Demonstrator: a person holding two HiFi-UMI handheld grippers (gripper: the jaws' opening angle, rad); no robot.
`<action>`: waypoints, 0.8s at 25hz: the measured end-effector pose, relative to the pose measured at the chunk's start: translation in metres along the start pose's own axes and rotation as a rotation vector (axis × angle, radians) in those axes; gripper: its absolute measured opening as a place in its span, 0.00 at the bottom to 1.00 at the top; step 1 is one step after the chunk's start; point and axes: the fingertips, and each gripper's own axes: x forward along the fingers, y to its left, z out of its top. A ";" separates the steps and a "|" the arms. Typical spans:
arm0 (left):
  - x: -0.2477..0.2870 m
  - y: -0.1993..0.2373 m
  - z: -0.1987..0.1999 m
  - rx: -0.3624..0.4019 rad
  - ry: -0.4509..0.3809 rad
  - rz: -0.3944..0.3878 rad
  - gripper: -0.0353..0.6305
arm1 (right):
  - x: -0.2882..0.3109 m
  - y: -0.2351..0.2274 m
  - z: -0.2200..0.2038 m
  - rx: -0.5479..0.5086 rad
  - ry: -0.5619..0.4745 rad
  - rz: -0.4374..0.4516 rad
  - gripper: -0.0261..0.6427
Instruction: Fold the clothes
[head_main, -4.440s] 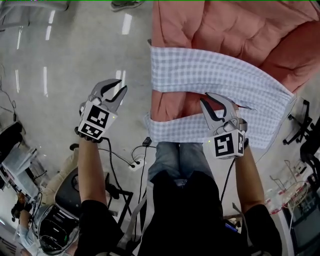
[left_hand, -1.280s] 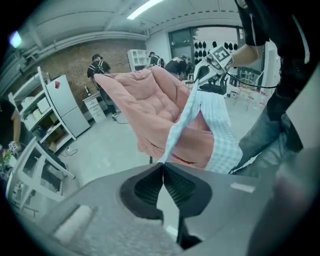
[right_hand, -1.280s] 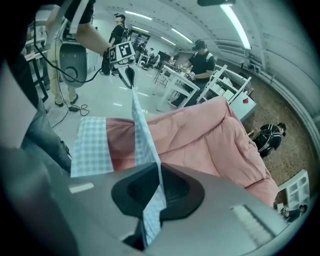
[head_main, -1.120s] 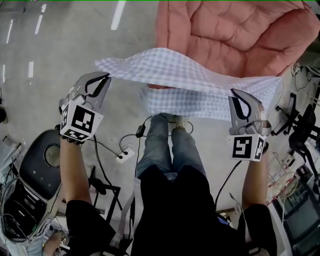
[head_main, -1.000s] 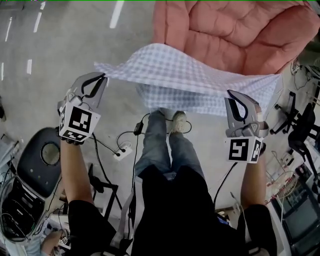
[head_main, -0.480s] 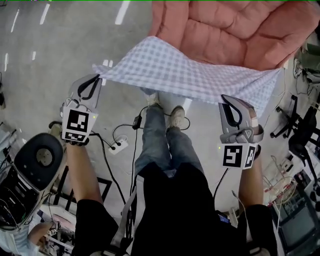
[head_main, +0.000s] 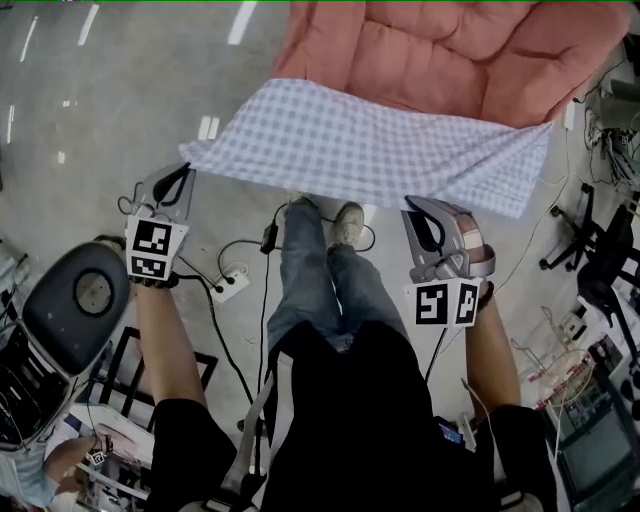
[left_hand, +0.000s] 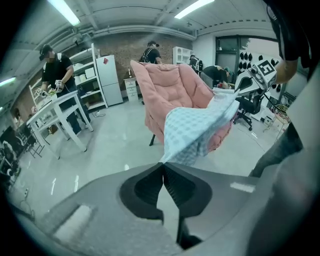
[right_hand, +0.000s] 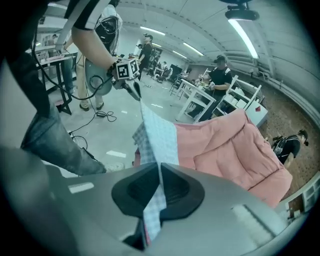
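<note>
A blue-and-white checked garment (head_main: 380, 150) hangs stretched in the air in front of a pink padded chair (head_main: 450, 50). My left gripper (head_main: 184, 172) is shut on its left corner, and my right gripper (head_main: 413, 204) is shut on its lower edge towards the right. In the left gripper view the jaws (left_hand: 163, 164) meet on the cloth (left_hand: 195, 132), which runs off to the right gripper (left_hand: 248, 84). In the right gripper view checked fabric (right_hand: 159, 132) passes between the shut jaws (right_hand: 159, 171) and stretches to the left gripper (right_hand: 132, 85).
The person's legs and shoes (head_main: 345, 225) stand under the cloth. Cables and a power strip (head_main: 232, 281) lie on the floor. A round black unit (head_main: 75, 305) is at the left, an office chair base (head_main: 590, 250) at the right. White tables (right_hand: 200, 102) and people stand beyond.
Both grippers have come down and closer to the body with the cloth. The garment has spread out flatter and wider in front of the chair.
</note>
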 end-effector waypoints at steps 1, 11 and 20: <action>0.001 -0.003 -0.006 -0.011 0.005 -0.004 0.07 | 0.001 0.003 -0.002 0.010 0.001 0.006 0.05; 0.015 -0.023 -0.041 -0.084 0.042 -0.017 0.07 | 0.013 0.023 -0.015 0.023 0.009 0.050 0.05; 0.029 -0.069 -0.068 -0.159 0.081 -0.150 0.27 | 0.022 0.043 -0.030 0.026 0.042 0.072 0.05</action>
